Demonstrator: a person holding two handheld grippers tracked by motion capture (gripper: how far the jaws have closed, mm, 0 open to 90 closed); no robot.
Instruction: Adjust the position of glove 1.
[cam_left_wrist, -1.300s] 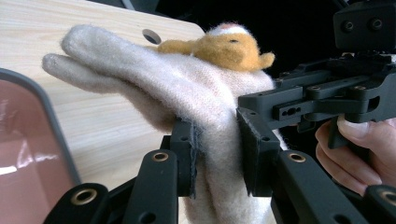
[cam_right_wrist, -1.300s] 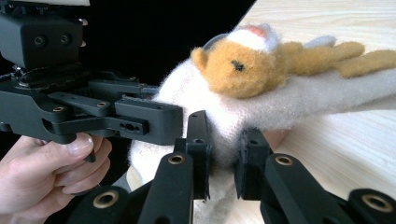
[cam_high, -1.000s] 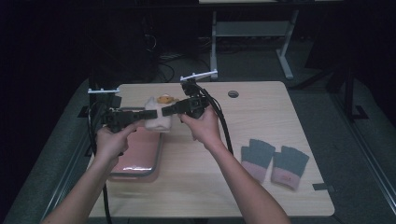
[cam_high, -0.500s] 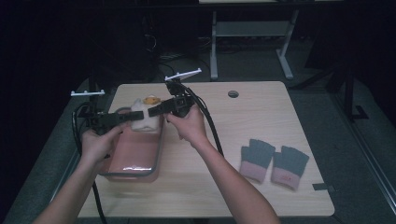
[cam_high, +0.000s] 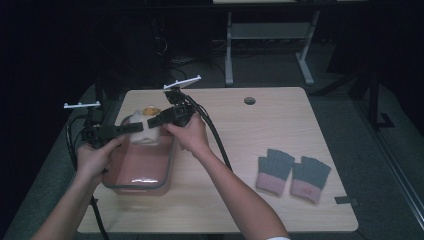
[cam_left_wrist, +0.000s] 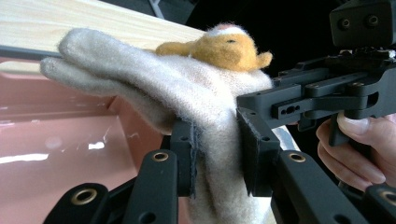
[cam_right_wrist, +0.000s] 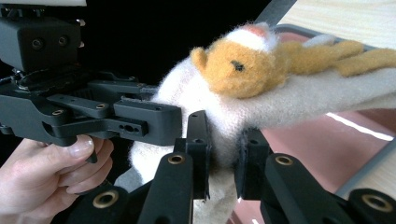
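Cream mitten held over the pink bin

My left gripper (cam_high: 131, 129) and right gripper (cam_high: 152, 120) fingers clamp the mitten's (cam_high: 144, 131) cuff; its long axis runs toward the worktop's (cam_high: 280, 125) far edge, over the bin (cam_high: 142, 170).

In the left gripper view, the lower end of the cream woolly mitten with an orange felt animal on it (cam_left_wrist: 187, 93) runs off the bottom edge between my jaws, and my own left gripper (cam_left_wrist: 217, 158) is cut off there too. From the high view, the mitten (cam_high: 145, 131) is too small and dim to make out its animal, and it hides the far end of the pink plastic tub with a grey rim (cam_high: 142, 170). In the right gripper view, my left hand (cam_right_wrist: 51, 172) is cropped by the left edge, and the mitten's (cam_right_wrist: 261, 102) fingers run off to the right.
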